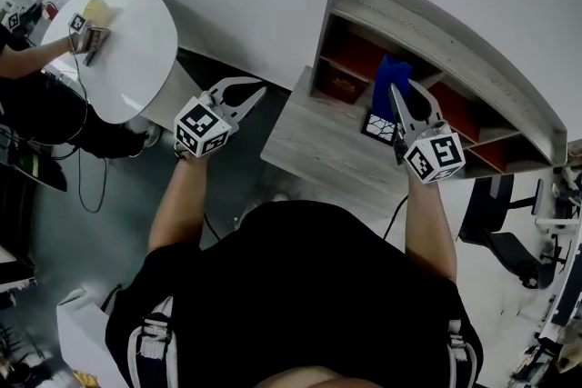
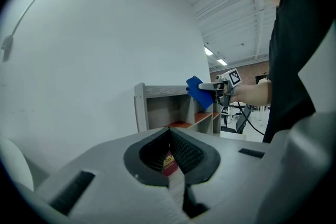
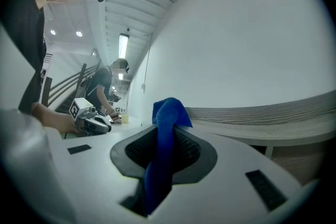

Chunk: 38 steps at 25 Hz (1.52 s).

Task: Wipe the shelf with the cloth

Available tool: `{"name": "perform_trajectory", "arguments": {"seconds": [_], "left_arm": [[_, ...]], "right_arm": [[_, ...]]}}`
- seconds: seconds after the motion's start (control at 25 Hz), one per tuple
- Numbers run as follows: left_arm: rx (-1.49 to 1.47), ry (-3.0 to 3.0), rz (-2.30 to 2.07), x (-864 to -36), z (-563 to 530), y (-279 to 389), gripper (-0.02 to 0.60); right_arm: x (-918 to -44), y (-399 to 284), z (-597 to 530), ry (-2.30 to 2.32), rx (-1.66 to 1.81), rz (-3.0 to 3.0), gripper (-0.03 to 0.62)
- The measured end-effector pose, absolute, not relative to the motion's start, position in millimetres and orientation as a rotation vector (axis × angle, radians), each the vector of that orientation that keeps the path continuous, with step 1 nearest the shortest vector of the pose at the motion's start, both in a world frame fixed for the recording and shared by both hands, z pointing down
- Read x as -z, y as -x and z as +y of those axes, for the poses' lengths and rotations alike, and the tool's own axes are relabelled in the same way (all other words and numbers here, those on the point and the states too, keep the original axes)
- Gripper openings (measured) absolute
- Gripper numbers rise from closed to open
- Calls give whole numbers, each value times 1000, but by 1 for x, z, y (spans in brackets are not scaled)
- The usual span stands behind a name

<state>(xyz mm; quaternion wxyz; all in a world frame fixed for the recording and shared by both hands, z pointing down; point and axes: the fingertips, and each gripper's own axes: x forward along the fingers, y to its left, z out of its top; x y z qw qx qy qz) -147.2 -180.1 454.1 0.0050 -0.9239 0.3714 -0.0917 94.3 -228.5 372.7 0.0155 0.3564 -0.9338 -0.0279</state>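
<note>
Blue cloth (image 3: 164,128) bunched in right gripper (image 1: 394,92) fingers | left gripper (image 1: 257,93) fingers closed

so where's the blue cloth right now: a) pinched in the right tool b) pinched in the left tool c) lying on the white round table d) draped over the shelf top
a: the blue cloth is clamped between the jaws of the right tool, held up at the grey wooden shelf.

light: dim head view | ceiling lamps | gripper views: fisheye, dark corners
</note>
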Motion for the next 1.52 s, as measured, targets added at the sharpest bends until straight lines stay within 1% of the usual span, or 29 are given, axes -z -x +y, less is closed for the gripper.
{"name": "perform_trajectory", "arguments": {"seconds": [0.2,0.64,0.88,1.08,1.52], "left_arm": [[275,2899,1126,-449,-199,166,17],[247,2939,999,-444,-224,185,17],[206,2952,1005,-447,-234,197,17],[170,2958,990,-442,-231,190,17],[207,2955,1031,-444,-230,187,17]], "right_arm": [[-370,-76,-236,-1151,94,-2891,74],[-373,-50,-244,-1238,53,-2838,74],[-382,-36,-246,-1226,44,-2802,74],[-389,-35,-245,-1207,25,-2791,74],[-407,-45,-261,-1191,-20,-2788,74]]}}
